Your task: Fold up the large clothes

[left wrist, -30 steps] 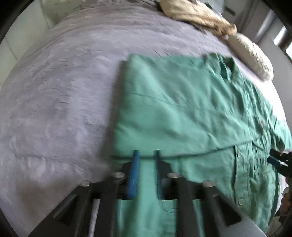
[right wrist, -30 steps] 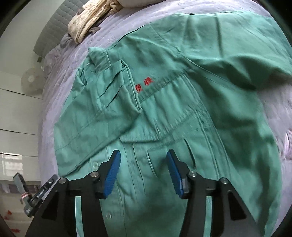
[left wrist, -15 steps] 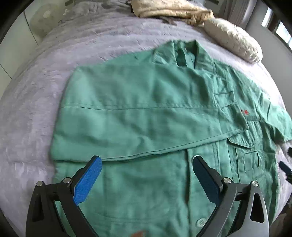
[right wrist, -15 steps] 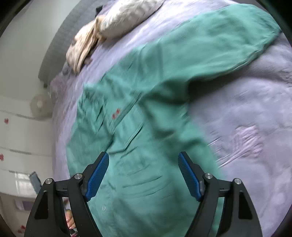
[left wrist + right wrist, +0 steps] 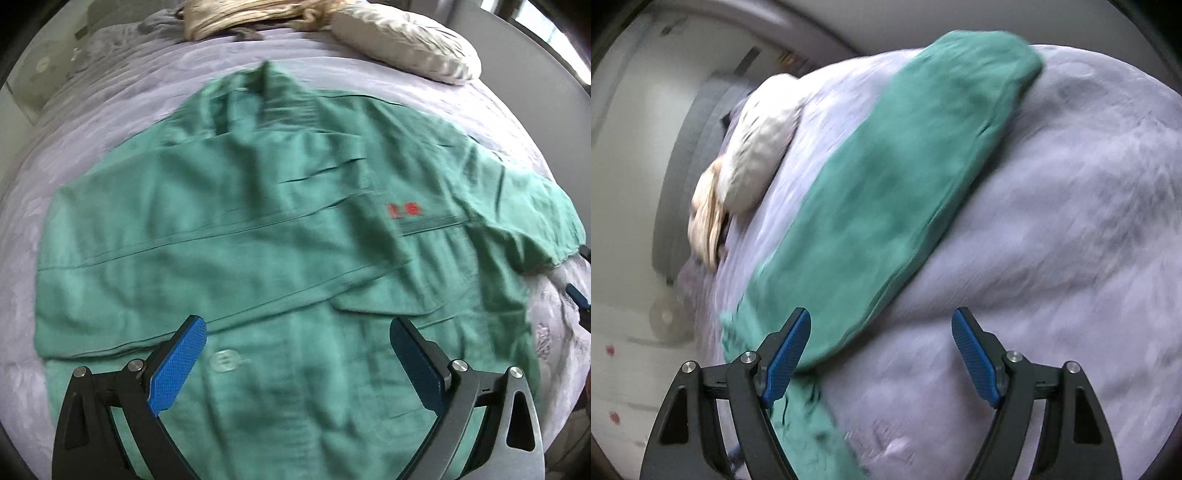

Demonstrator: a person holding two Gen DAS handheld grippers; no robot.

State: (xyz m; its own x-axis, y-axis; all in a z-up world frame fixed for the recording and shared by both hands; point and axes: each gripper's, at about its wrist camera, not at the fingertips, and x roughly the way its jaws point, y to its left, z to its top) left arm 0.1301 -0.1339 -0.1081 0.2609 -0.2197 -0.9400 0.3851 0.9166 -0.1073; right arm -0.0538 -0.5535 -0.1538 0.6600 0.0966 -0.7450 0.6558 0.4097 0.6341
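A large green shirt point(image 5: 258, 221) with red lettering on the chest lies front up on a lavender bedspread point(image 5: 110, 92). Its left sleeve is folded across the body. My left gripper point(image 5: 297, 350) is open and empty, hovering above the shirt's lower front near a button. My right gripper point(image 5: 881, 350) is open and empty above the bedspread point(image 5: 1052, 240), beside the shirt's other sleeve point(image 5: 886, 192), which lies stretched out away from me. The right gripper's blue tip shows at the right edge of the left wrist view point(image 5: 578, 295).
A white pillow point(image 5: 402, 48) and a crumpled beige cloth point(image 5: 240, 14) lie at the head of the bed. They also show in the right wrist view, pillow point(image 5: 757, 144) and cloth point(image 5: 705, 221). A grey headboard point(image 5: 687, 162) and white wall stand beyond.
My left gripper let go of the folded sleeve, opened and swung right over the shirt front. My right gripper opened wider and swung right, from the shirt body to the outstretched sleeve.
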